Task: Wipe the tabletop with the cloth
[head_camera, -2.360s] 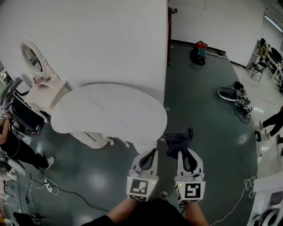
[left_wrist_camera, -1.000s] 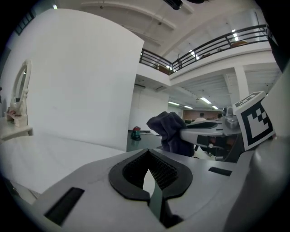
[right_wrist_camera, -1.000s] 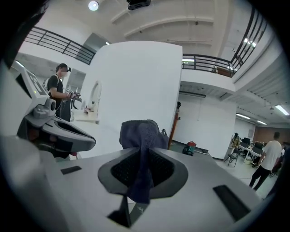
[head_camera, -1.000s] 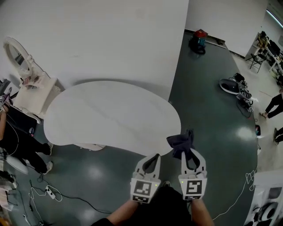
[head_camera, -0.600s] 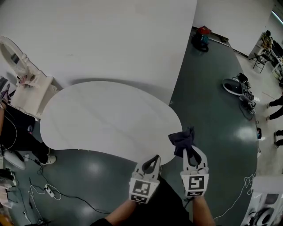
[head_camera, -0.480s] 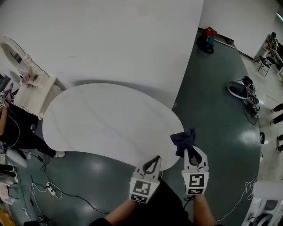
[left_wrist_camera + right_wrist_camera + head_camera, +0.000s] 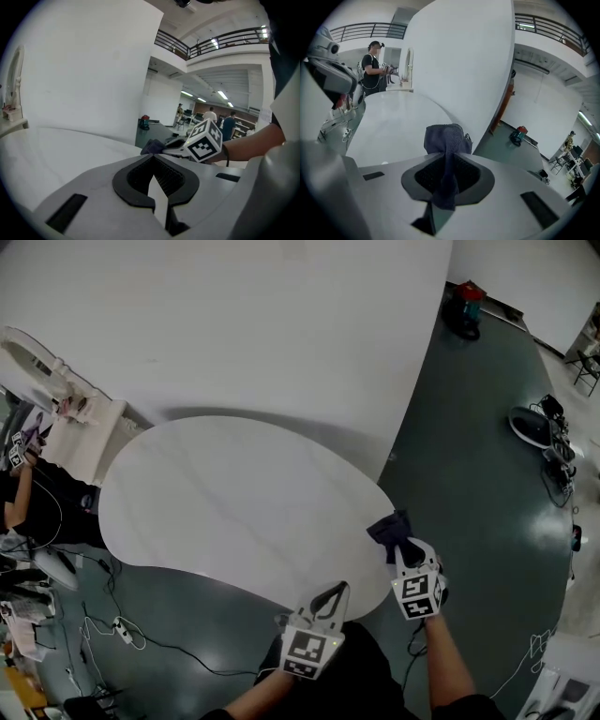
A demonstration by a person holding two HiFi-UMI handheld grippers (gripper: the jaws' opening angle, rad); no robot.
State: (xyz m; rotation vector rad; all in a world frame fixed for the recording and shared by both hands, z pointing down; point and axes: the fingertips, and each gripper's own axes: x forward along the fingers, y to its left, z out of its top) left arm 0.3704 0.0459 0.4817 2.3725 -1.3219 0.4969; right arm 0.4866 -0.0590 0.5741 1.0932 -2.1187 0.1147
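No word, number or brand can be read. The only print is black-and-white square patterns on the marker cube of the left tongs and on that of the right tongs, at 6 o'clock.

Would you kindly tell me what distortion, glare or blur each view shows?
Head view: fisheye bows the wall edge and tabletop rim. Left gripper view: dark rounded corners, ceiling lights glaring. Right gripper view: same dark corners, cloth sharp, mosaic patch on the distant person.
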